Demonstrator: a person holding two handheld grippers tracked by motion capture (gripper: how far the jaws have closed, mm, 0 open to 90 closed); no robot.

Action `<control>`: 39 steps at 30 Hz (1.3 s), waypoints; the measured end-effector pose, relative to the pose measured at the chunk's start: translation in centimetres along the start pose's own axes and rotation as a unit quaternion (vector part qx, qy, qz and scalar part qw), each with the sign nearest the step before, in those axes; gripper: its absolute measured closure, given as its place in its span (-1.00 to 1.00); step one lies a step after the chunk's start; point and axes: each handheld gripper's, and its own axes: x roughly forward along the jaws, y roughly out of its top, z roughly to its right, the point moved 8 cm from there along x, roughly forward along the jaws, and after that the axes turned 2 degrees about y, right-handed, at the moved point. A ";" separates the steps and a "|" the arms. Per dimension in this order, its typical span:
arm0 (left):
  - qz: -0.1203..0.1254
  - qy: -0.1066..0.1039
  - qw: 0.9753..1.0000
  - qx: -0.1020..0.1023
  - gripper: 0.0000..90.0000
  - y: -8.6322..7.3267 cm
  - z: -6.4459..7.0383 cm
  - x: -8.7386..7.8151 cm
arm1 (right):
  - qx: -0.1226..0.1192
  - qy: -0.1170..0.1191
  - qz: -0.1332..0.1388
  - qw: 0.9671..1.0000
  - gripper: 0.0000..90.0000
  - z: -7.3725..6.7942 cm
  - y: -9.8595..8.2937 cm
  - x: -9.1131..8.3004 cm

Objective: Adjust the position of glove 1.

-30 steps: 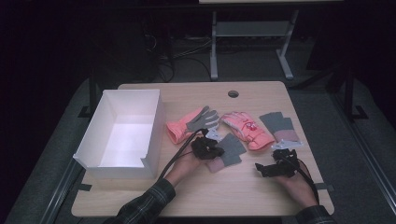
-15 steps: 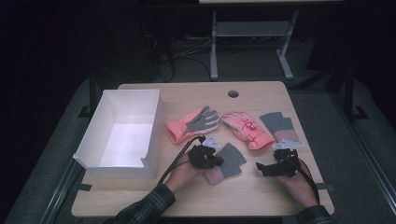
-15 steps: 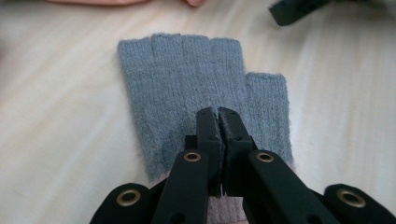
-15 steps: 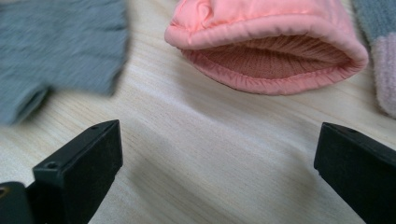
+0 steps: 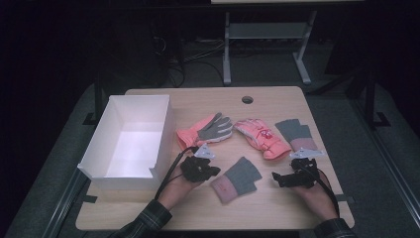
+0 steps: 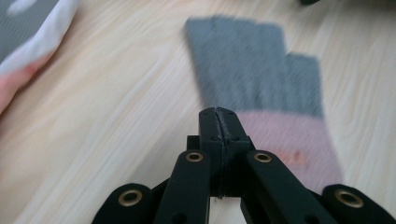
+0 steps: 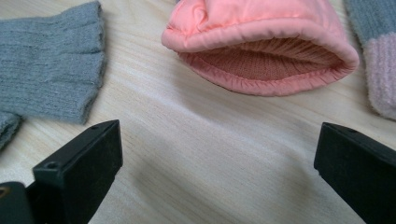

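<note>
A grey fingerless glove with a pink cuff [image 5: 237,177] [image 6: 259,70] lies at the table's front middle. My left gripper [image 5: 214,172] [image 6: 218,113] is shut at its edge, where grey meets pink, and seems to pinch it. Near the front right my right gripper [image 5: 277,177] [image 7: 215,172] stands open, jaws wide over bare wood. It faces the open cuff of a pink padded glove [image 5: 261,138] [image 7: 261,51]. A second grey glove with a pink cuff [image 5: 297,135] [image 7: 380,70] lies beside the pink one.
An orange glove with a grey palm [image 5: 207,130] [image 6: 23,56] lies left of the pink glove. A white open box [image 5: 163,130] stands on the left of the wooden table [image 5: 277,101], which has a cable hole [image 5: 247,99] at the back.
My left gripper has come toward the table's front and then leftward, and the grey glove has slid forward with it. The right gripper has barely moved.
</note>
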 end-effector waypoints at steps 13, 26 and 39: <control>-0.037 -0.021 0.999 0.001 0.99 -2.4 1.4 0.7 | 0.001 -0.006 0.000 1.000 -0.98 0.1 0.0 -0.1; -0.035 -0.082 0.996 0.026 0.99 -1.5 5.4 1.8 | 0.001 -0.005 -0.001 1.000 -0.98 0.1 0.0 0.0; -0.037 -0.117 0.990 0.067 0.99 0.6 8.9 4.2 | 0.005 -0.002 -0.001 1.000 -0.98 0.0 0.0 0.1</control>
